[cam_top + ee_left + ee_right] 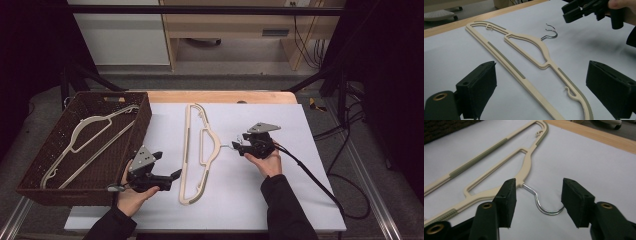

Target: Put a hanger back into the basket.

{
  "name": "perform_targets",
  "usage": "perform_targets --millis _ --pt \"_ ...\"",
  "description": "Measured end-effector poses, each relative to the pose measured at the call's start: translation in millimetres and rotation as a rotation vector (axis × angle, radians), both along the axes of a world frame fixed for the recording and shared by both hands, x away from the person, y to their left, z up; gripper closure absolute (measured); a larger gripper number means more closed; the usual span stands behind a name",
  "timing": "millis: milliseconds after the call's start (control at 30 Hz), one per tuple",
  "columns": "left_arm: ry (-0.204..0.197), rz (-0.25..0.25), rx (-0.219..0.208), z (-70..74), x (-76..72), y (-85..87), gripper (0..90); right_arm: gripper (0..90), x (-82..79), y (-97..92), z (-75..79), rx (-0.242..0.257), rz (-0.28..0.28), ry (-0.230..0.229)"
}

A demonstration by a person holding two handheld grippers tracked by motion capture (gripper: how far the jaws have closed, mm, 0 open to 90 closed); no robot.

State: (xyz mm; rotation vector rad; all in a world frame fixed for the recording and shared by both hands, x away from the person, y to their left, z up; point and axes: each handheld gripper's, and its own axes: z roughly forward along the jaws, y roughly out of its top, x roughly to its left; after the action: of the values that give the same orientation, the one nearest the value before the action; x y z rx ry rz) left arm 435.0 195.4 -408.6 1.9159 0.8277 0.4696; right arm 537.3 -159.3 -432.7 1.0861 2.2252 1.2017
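Right now, between the jaws of the right gripper (537, 203): the metal hook (541, 205) of the cream hanger (499, 167), with both black pads standing apart from the wire and not yet pressing on it, so half spread and holding nothing. Seen from above, same right gripper (243, 145) just at the right of the hanger (197, 152), pointing left toward the hook (227, 146). Farther left, left gripper (167, 167) with jaws spread wide and nothing between them, hovering near the long straight bar at the near part of the hanger (524, 65), beside it but apparently not touching. Long axis of the hanger running from near to far across the white sheet (280, 200), hook sticking out to the right from the middle, so clearly closer to the right hand (265, 162) than to the left hand (132, 195). Probably the coming move: closing on the hook wire, which lies flat and thin on the sheet, so easy to miss or to push away. At the far left of the table, a dark woven basket (35, 180), open at the top, with one other pale hanger (85, 142) lying slanted inside on its bottom, well apart from both grippers. Nothing else visible inside the basket.
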Motion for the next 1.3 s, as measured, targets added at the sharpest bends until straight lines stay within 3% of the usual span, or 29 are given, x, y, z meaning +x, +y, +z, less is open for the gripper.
perform_targets --millis 133,267,433,600,800,1000,1300 --pt "0.002 -0.005 0.011 -1.6 0.1 -2.6 9.6 56.2 12.5 8.4 -11.1 -0.033 0.013 0.035" --pt "0.012 -0.012 0.016 -3.5 1.2 -3.5 9.8 63.5 27.0 10.9 -24.6 -0.042 -0.016 0.084" --pt "0.016 -0.015 0.015 -4.3 2.1 -3.6 10.0 66.4 36.2 13.9 -37.9 -0.023 -0.022 0.142" --pt "0.017 -0.015 0.008 -4.5 2.3 -3.6 10.2 68.8 39.5 17.2 -46.8 -0.024 -0.007 0.146" --pt "0.027 -0.023 0.008 -5.6 2.6 -5.2 10.3 78.2 41.7 18.7 -49.6 -0.011 0.001 0.168" --pt "0.033 -0.021 0.01 -7.4 3.9 -5.9 10.4 86.1 41.4 20.0 -50.4 0.002 0.006 0.178" --pt "0.043 -0.023 0.022 -10.9 6.3 -8.6 10.5 88.9 42.1 16.4 -44.7 0.008 0.056 0.184"
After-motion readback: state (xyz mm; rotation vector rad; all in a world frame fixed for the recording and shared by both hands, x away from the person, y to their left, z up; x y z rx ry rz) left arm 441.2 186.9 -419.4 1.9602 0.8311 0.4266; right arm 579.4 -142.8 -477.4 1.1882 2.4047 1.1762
